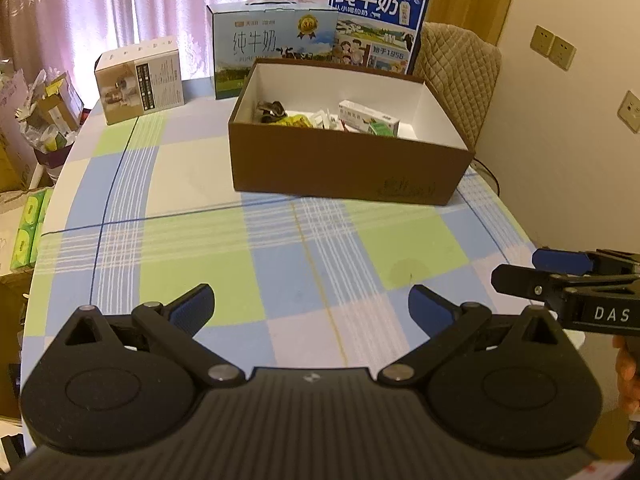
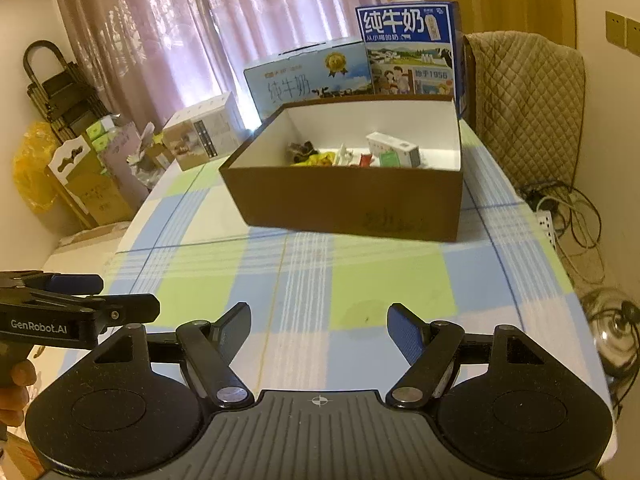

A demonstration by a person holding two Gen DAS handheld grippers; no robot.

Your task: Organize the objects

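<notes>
My left hand-held gripper (image 1: 310,304) is spread wide with nothing between its blue pads; it hangs over the checked cloth on the desk (image 1: 200,248) and touches nothing. My right hand-held gripper (image 2: 318,326) is likewise released, jaws well apart and empty, above the same cloth. Each one shows at the edge of the other's view, side by side at the near end of the desk.

The brown cardboard box (image 1: 348,164) stands open farther back on the desk, well apart from both grippers. Its inside is white. Lying on its floor are a white medicine carton (image 1: 370,117) toward the right, a dark bundle (image 1: 272,111) toward the left, something yellow (image 1: 296,121) just beside that bundle, and a few small white and red bits between them that I cannot make out.

Behind the box stand two milk cartons: a pale blue one (image 1: 274,46) lying on its long side and a dark blue one (image 1: 378,24) upright, close against the box's far wall. A smaller white and tan box (image 1: 140,80) sits to the left, apart from the rest.
</notes>
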